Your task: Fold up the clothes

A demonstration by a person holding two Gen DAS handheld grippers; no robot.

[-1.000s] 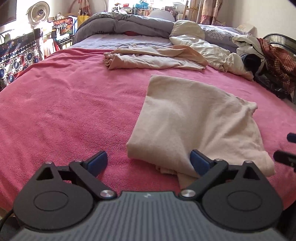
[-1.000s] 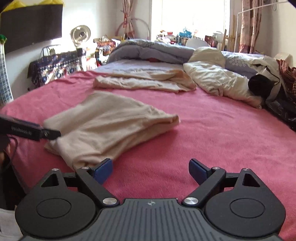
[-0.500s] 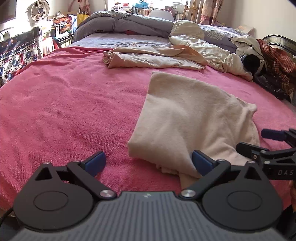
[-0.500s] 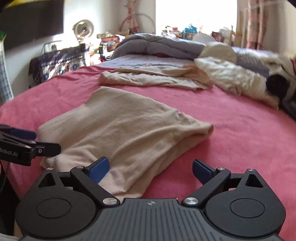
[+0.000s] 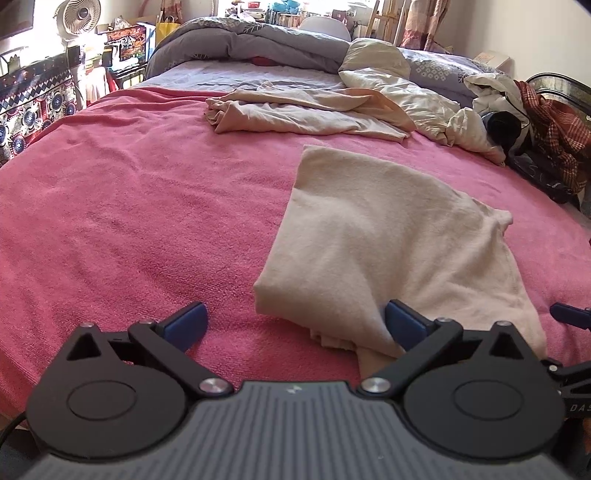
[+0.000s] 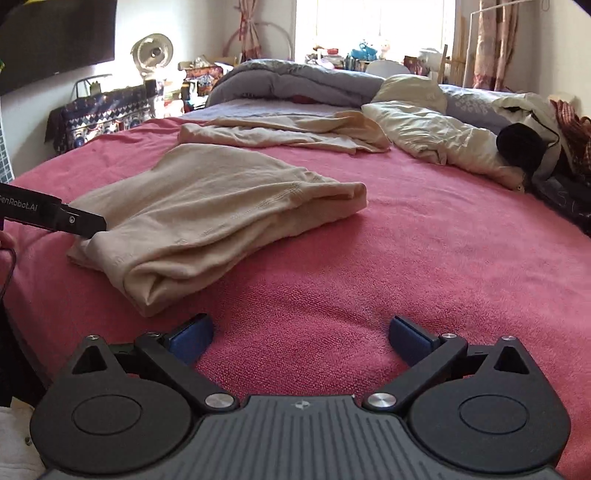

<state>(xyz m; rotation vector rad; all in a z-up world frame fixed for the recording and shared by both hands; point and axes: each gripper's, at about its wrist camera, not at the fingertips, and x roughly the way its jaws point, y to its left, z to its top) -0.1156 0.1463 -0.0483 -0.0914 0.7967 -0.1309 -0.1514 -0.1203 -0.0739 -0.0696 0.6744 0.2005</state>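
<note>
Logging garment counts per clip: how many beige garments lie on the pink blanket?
2: a folded one near the grippers, a crumpled one farther up the bed. Others may hide in the bedding.

Fan (image 5: 77, 14), grey duvet (image 5: 255, 44), patterned cloth (image 5: 33, 96)

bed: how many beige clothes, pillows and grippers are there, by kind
Beige clothes: 2, folded garment and crumpled garment
Pillows: 1, cream pillow
Grippers: 2, left gripper and right gripper, both open
Total: 5
</note>
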